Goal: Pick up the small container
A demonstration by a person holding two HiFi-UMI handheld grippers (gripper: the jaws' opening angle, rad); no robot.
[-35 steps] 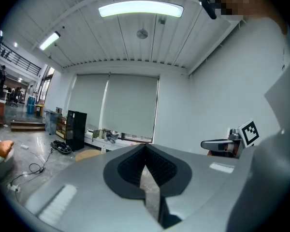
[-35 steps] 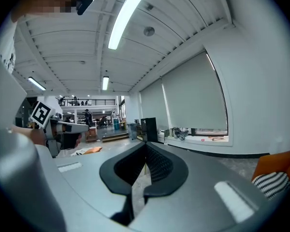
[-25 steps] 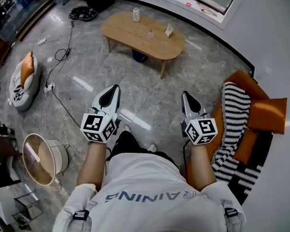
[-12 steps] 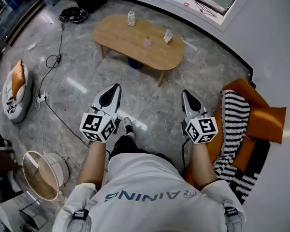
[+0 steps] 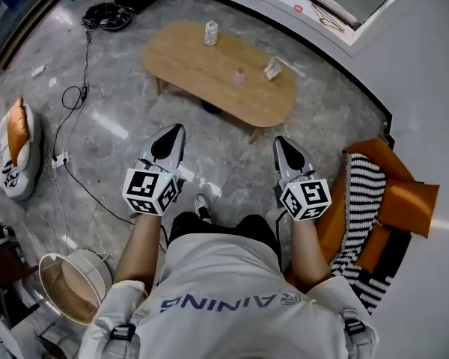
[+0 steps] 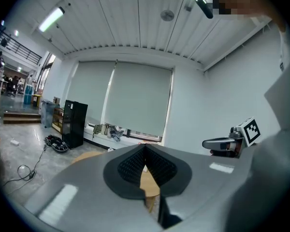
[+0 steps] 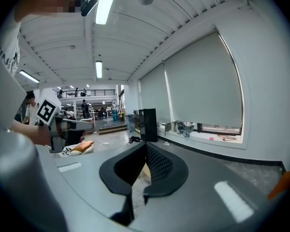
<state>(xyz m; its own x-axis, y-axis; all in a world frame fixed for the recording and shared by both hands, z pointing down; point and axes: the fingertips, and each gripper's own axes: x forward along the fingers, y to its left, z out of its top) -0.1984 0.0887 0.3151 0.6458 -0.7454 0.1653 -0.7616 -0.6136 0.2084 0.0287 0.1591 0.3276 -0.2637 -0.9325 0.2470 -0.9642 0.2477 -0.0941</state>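
A low oval wooden table (image 5: 209, 66) stands ahead on the grey floor. On it are a small pink container (image 5: 239, 75), a pale patterned can (image 5: 210, 31) and a small striped card-like thing (image 5: 272, 68). My left gripper (image 5: 172, 131) and right gripper (image 5: 281, 141) are held out side by side at waist height, well short of the table. Both are shut with nothing between the pads. In the left gripper view the pads (image 6: 157, 166) meet at the tip and a strip of the table (image 6: 150, 190) shows below them. The right gripper view shows its pads (image 7: 157, 164) closed too.
An orange sofa (image 5: 404, 197) with a black-and-white striped blanket (image 5: 363, 189) is at my right. A round fan (image 5: 67, 286) stands at the lower left, a floor cushion (image 5: 11, 144) at the left, and cables (image 5: 78, 96) run across the floor. A black cabinet (image 6: 73, 123) stands by the window wall.
The person has stepped forward, so the table sits nearer and lower in the head view. Both grippers keep their pose, shut and held out side by side.
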